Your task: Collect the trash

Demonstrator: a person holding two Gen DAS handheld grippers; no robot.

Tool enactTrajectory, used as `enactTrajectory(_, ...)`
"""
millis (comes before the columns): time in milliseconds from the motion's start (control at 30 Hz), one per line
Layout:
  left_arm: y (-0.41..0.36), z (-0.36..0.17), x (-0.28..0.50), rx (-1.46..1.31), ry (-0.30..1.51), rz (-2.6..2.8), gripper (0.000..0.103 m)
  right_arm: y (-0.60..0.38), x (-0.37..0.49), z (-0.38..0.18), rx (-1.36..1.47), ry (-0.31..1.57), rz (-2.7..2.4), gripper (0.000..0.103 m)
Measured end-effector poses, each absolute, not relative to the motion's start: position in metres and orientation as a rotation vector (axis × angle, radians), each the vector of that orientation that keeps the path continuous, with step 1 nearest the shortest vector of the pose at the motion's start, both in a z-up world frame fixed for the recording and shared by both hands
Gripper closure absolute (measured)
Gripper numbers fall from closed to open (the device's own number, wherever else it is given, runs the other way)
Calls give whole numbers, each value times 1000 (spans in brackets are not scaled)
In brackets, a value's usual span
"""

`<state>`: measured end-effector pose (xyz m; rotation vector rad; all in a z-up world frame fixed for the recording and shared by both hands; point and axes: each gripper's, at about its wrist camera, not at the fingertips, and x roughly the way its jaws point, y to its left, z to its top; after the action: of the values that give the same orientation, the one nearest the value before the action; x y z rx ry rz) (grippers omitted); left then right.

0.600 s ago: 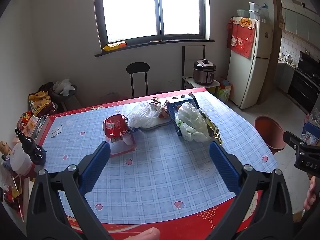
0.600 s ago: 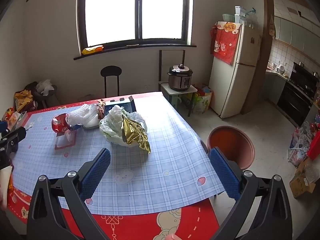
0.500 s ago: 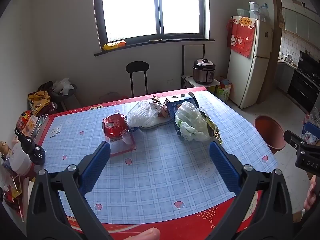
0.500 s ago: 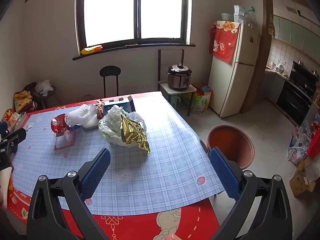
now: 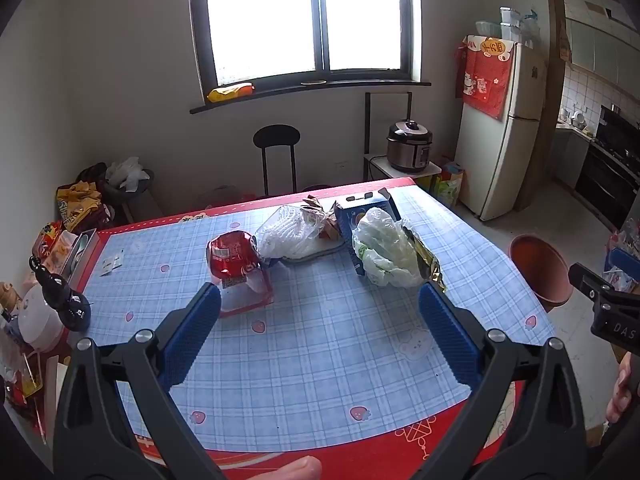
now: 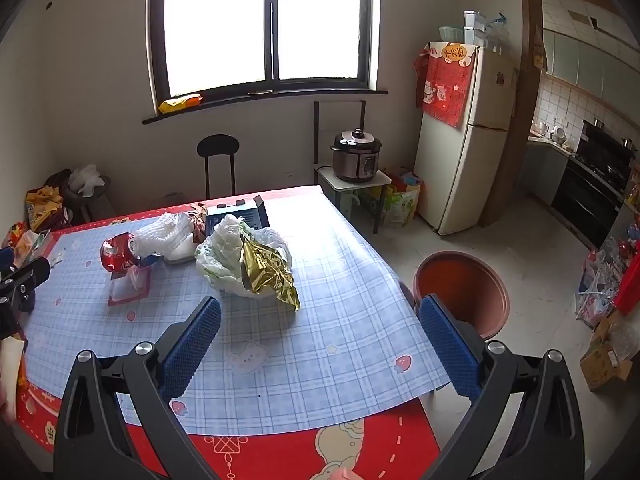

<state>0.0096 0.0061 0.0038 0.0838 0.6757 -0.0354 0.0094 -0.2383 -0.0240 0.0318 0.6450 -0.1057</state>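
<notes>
Left wrist view, kitchen table: my left gripper (image 5: 318,306) hangs over the near edge of the checked tablecloth (image 5: 320,344), jaws spread wide with nothing between them. My right gripper (image 6: 318,308) is the same — wide apart, empty, aimed at the table's right side, where the brown bin (image 6: 464,292) stands on the floor just beside the table edge.

The trash sits in a cluster toward the far half of the table, well apart from both tools. Nearest my left gripper is a crushed red wrapper (image 5: 232,254) lying on a clear plastic sleeve (image 5: 248,298). Behind it sits a crumpled white plastic bag (image 5: 290,232), then a blue carton (image 5: 366,208) standing tilted, and in front of that a white-and-green plastic bag (image 6: 228,260) touching a creased gold foil wrapper (image 6: 268,272).

I judge all of it light and soft: the bags will collapse under the pads, so a pinch on a bunched fold should hold better than a flat face. The foil looks slick and springy — best taken at a crumpled ridge. The carton seems the only stiff piece.

Print on the red wrapper and carton is too small to read; "DAS" shows on the other tool's body in the left wrist view.
</notes>
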Motion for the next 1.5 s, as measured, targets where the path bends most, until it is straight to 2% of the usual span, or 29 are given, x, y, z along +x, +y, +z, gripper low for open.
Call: enactTrajectory(1500, 26, 3, 18, 51, 672, 25, 5, -215, 35, -18, 2, 649, -54, 5)
